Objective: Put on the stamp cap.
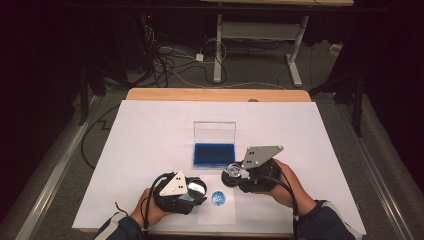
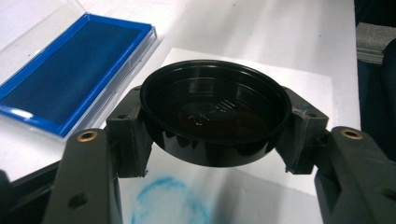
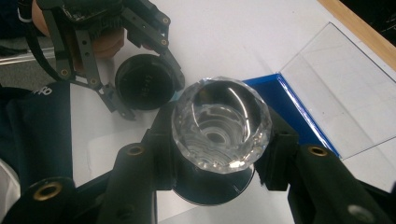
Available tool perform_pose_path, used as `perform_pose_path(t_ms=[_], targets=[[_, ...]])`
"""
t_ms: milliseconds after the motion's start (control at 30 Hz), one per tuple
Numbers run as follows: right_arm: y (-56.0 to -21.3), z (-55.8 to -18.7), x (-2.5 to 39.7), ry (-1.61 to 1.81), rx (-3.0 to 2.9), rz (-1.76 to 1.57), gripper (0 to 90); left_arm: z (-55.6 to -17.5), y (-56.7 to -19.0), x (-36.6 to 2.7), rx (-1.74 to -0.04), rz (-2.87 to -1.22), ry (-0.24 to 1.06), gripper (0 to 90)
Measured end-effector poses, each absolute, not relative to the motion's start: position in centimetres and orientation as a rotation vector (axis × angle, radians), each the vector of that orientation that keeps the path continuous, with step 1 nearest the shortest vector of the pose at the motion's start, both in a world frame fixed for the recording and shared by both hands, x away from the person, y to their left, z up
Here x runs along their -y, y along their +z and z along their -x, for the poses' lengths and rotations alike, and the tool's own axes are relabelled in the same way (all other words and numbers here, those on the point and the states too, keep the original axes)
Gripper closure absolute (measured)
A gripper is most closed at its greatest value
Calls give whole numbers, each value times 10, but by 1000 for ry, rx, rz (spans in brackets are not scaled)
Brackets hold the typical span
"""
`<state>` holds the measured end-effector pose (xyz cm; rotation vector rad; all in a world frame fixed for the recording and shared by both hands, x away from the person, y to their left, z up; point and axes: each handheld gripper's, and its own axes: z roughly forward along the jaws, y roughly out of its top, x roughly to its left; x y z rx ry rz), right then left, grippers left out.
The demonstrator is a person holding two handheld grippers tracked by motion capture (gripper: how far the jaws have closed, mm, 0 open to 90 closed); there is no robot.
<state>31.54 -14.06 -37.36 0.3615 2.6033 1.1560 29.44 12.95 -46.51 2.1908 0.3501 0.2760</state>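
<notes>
Holding a black round cap (image 2: 212, 119) between its jaws, the left gripper (image 1: 192, 189) sits low at about 7 o'clock on the white surface (image 1: 150, 130). In the left gripper view the cap is pinched at its rim from both sides, hollow side up, with raised lettering inside too faint to read. Below it lies a sheet of white paper (image 2: 261, 70) bearing a smudged blue ring print (image 2: 168, 205). In the high view the same print (image 1: 218, 198) shows as a small blue disc on the paper, between the two grippers and nearer the left one.

Right gripper (image 1: 239, 176) at about 5 o'clock, jaws clamped on a stamp with a clear faceted crystal handle (image 3: 220, 123); the handle's top faces the right gripper view's camera, and a dark base shows beneath it. Stamp held off the paper, tilted toward the left gripper. In the right gripper view the left gripper (image 3: 140, 86) appears at 11 o'clock with the cap in its jaws, close to the stamp but not touching it.

Blue ink pad (image 1: 214, 154) lies open near centre of the surface, just beyond the right gripper toward 12 o'clock; its clear lid (image 1: 214, 132) stands upright at the far edge of the pad.

Person's hands and dark sleeves enter from the near edge.
</notes>
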Motion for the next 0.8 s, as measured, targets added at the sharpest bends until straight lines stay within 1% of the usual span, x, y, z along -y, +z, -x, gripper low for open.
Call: perform_pose_path(t_ms=[633, 800], targets=[[-371, -310, 136, 1197, -2608, -337, 569, -298, -464, -108, -319, -2164, 215, 361], [-370, -308, 136, 1204, -2602, -332, 570, -299, -465, -103, -310, -2165, 227, 361]])
